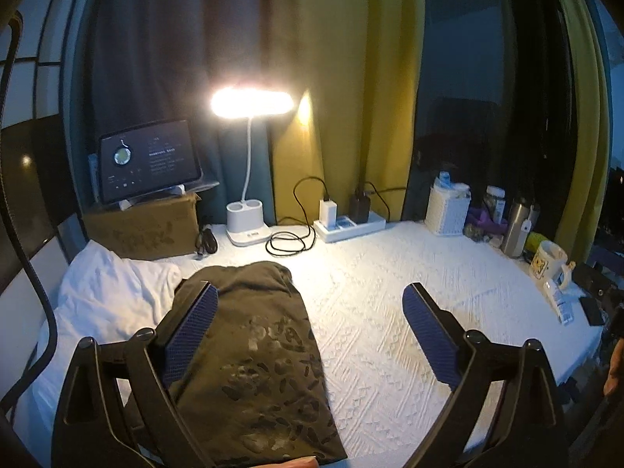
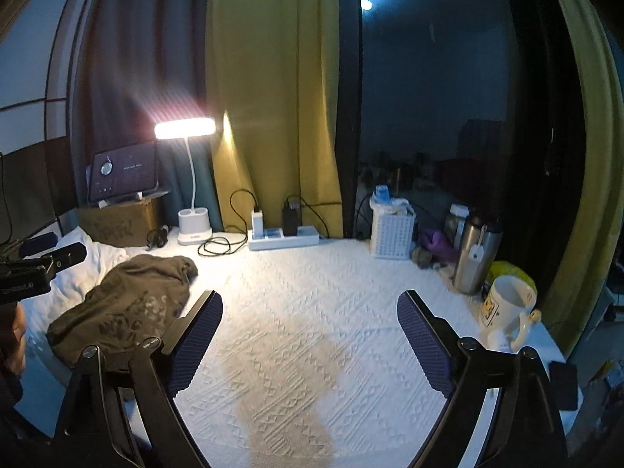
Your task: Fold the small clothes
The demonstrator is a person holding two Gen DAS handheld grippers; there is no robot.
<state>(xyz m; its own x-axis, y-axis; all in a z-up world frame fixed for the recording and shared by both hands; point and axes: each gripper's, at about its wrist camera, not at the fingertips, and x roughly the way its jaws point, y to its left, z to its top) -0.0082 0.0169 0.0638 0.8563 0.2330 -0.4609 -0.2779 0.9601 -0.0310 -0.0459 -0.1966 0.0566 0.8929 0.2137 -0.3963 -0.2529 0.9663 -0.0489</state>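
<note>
A dark olive garment with a pale printed pattern lies folded into a long strip on the white textured cloth. It partly rests on a white garment at the left. My left gripper is open and empty, held above the olive garment's right edge. My right gripper is open and empty over the bare cloth, right of the olive garment. The left gripper's body shows at the left edge of the right wrist view.
A lit desk lamp, a tablet on a cardboard box, a power strip with chargers and a coiled cable stand at the back. A white basket, steel flask and mug stand at the right.
</note>
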